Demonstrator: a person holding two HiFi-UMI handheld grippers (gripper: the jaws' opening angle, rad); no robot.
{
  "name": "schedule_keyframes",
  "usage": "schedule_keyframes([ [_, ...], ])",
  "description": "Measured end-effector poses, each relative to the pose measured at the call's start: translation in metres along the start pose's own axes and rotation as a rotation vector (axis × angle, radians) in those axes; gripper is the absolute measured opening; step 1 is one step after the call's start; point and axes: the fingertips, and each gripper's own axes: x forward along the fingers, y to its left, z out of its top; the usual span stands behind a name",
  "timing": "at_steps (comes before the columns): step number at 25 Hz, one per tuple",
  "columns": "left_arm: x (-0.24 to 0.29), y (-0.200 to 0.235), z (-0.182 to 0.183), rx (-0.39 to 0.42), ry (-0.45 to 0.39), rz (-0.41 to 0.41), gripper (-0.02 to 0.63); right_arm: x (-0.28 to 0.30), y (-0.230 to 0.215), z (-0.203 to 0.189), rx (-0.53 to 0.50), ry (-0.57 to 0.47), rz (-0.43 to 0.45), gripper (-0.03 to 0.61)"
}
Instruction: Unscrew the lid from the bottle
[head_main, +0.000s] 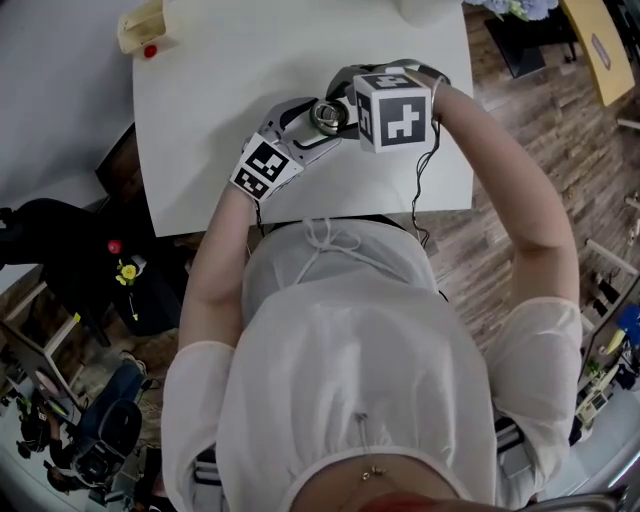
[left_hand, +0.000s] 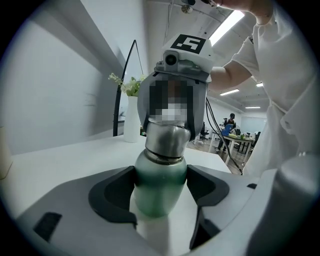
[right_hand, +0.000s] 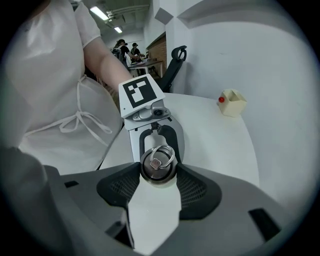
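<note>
Bottle (left_hand: 159, 192): green, upright, 12 o'clock from the person, above the bench (head_main: 220, 100).
Lid (right_hand: 157, 164): steel, ringed, on the bottle.
Left gripper (left_hand: 161, 180): jaws clenched on bottle body.
Right gripper (right_hand: 158, 172): jaws grasping lid from above.

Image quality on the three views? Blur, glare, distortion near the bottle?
Head view: sharp, evenly lit, mild wide-angle bend. Left gripper view: strong fisheye, dark corners, ceiling lights blown out, bottle clear. Right gripper view: same fisheye, lid crisp, no harsh glare.
</note>
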Motion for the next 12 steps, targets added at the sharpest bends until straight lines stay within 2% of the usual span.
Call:
schedule_keyframes([
  [4, 0.0, -0.001, 0.002, -0.006, 0.001, 0.004, 0.345, -0.008, -0.003, -0.002, 0.139, -0.078, -0.065, 0.265],
  [8, 0.001, -0.003, 0.0, -0.018, 0.011, 0.002, 0.345, -0.021, -0.003, -0.005, 0.41, -0.203, -0.113, 0.273],
  [12, 0.001, -0.003, 0.001, -0.023, 0.01, -0.003, 0.347, -0.013, -0.004, -0.009, 0.665, -0.232, -0.125, 0.272],
])
